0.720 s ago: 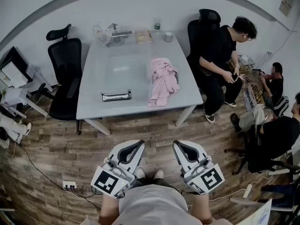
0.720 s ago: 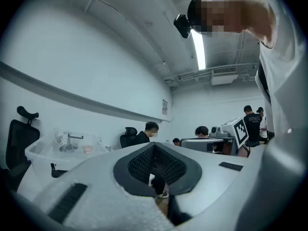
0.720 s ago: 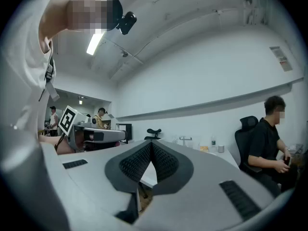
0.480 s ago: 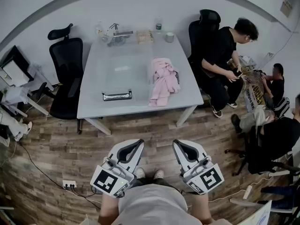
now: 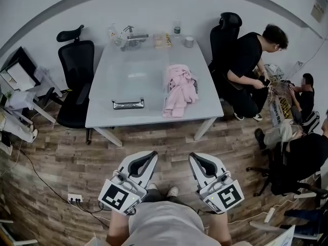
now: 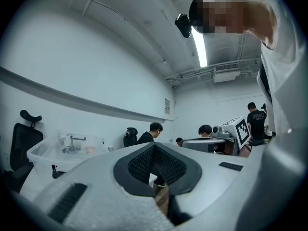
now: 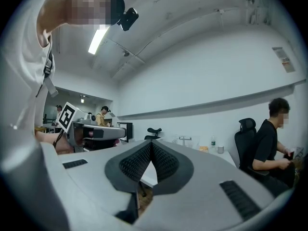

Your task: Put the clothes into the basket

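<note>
Fingers (image 6: 139, 163) of left gripper (image 5: 147, 158) and right gripper (image 5: 197, 159) clenched empty; clear basket (image 5: 123, 81) barely discernible.

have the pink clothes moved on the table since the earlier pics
No. The pink clothes lie where they did, on the right half of the white table, equally near its front edge; only the camera view shifted slightly.
</note>
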A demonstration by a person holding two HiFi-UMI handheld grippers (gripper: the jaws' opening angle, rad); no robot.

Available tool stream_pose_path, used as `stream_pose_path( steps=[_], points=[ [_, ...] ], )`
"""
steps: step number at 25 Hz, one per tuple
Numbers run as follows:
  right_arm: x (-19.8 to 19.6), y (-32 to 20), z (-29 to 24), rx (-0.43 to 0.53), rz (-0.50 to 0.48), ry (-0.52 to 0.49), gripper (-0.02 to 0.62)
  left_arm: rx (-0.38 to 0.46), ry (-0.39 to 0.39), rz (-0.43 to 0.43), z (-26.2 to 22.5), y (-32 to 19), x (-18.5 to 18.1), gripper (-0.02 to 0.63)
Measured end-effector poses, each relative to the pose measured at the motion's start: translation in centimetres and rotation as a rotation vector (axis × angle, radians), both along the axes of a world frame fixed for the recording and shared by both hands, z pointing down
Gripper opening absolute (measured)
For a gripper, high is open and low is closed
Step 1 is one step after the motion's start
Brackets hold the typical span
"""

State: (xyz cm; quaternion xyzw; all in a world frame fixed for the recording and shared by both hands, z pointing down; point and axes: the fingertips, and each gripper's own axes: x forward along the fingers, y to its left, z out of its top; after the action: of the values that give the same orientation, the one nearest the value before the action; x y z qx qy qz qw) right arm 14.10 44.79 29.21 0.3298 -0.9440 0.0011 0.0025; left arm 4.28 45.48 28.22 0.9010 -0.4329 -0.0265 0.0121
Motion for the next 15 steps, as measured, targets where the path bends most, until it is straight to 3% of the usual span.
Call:
stream_pose_path(
  steps=[15],
  points=[
    [-1.7,-6.2,1.0,-0.031,0.017,0.02,0.005,-0.012,-0.001,0.036,0.9,-6.2,-1.1,0.006]
  ],
)
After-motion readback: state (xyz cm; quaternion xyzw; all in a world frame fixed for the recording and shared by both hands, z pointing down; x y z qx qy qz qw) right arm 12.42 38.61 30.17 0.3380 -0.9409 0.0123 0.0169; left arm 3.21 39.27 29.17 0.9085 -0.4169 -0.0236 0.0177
